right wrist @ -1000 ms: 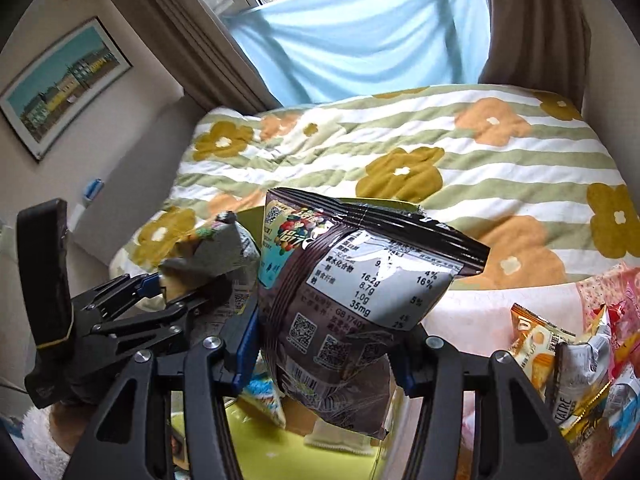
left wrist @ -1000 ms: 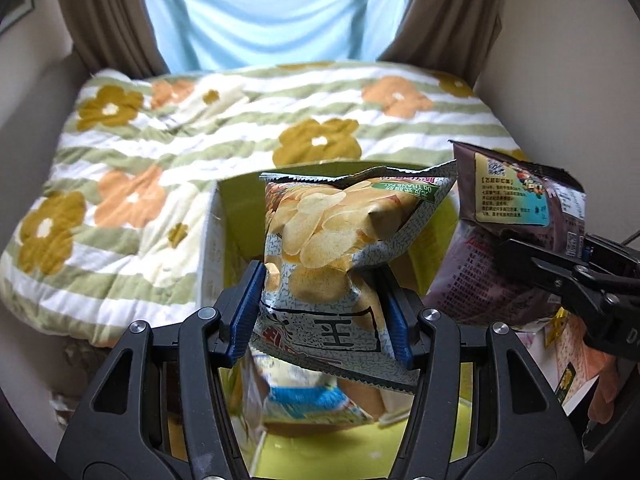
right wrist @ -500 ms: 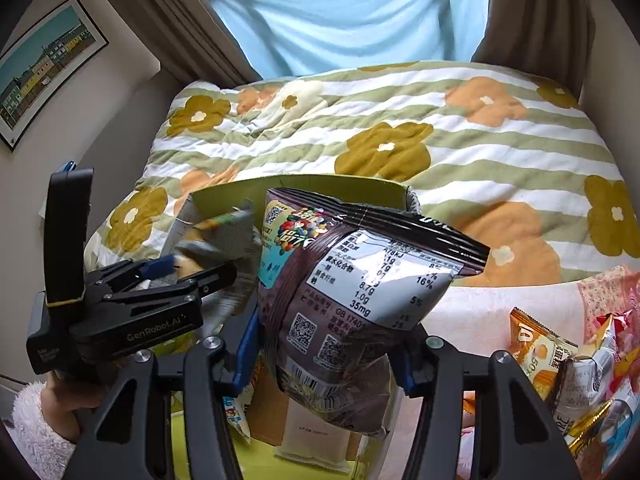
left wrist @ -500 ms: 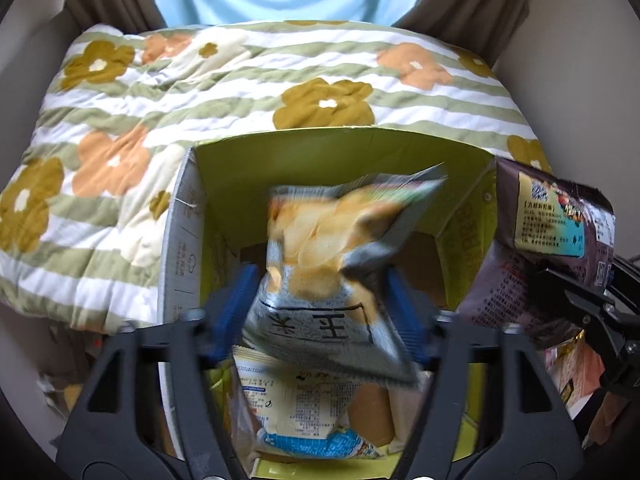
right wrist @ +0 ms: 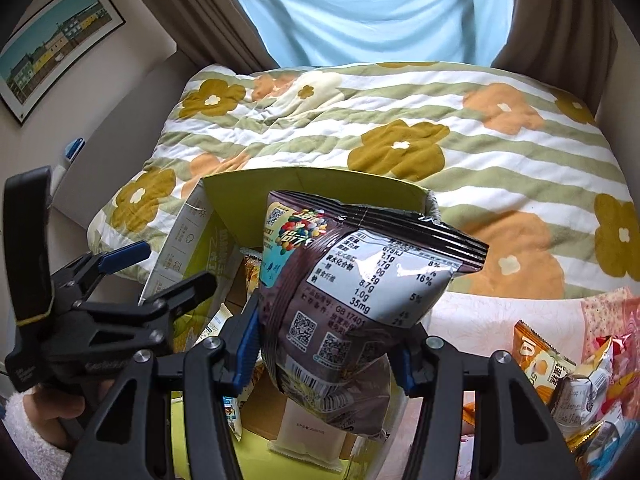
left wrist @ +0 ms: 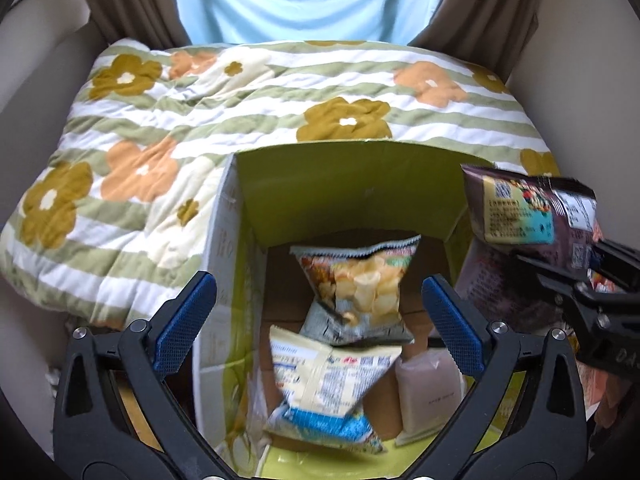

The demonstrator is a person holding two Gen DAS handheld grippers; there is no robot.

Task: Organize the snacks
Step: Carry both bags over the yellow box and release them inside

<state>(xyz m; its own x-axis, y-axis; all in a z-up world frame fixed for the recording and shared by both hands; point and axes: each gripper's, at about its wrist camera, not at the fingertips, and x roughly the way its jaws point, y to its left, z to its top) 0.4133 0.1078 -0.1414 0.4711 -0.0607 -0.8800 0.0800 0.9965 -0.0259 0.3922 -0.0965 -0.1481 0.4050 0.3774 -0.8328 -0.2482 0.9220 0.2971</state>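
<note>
2 grippers are working over the open cardboard box point(left wrist: 348, 184) that is sitting against the flowered quilt point(left wrist: 248, 92) on the bed; the left gripper point(left wrist: 320, 320) is hanging above the box mouth, its blue-padded fingers point(left wrist: 184, 320) spread wide with nothing between them; its jaws have just been opening, and the chips bag point(left wrist: 360, 284) is lying free inside the box below, clear of both pads, on top of a pale snack packet point(left wrist: 328, 380) with a blue end; a flat whitish pouch point(left wrist: 428, 396) is lying beside them on the box floor, so the box is serving as the collecting place for the snacks.

The right gripper point(right wrist: 328, 340) is pinching the dark purple candy bag point(right wrist: 352, 292) low on its body, both pads pressing its sides, the sealed top edge standing up and away from the camera; holding it low is probably keeping the bag upright so it can go in bottom first; it is hovering over the right side of the box, not yet inside. More loose snack packs point(right wrist: 560, 372) are waiting in a heap on the pink cloth to the right, well apart from the box, so the sorting looks only partly done; the next step seems to be dropping the candy bag in beside the chips.
</note>
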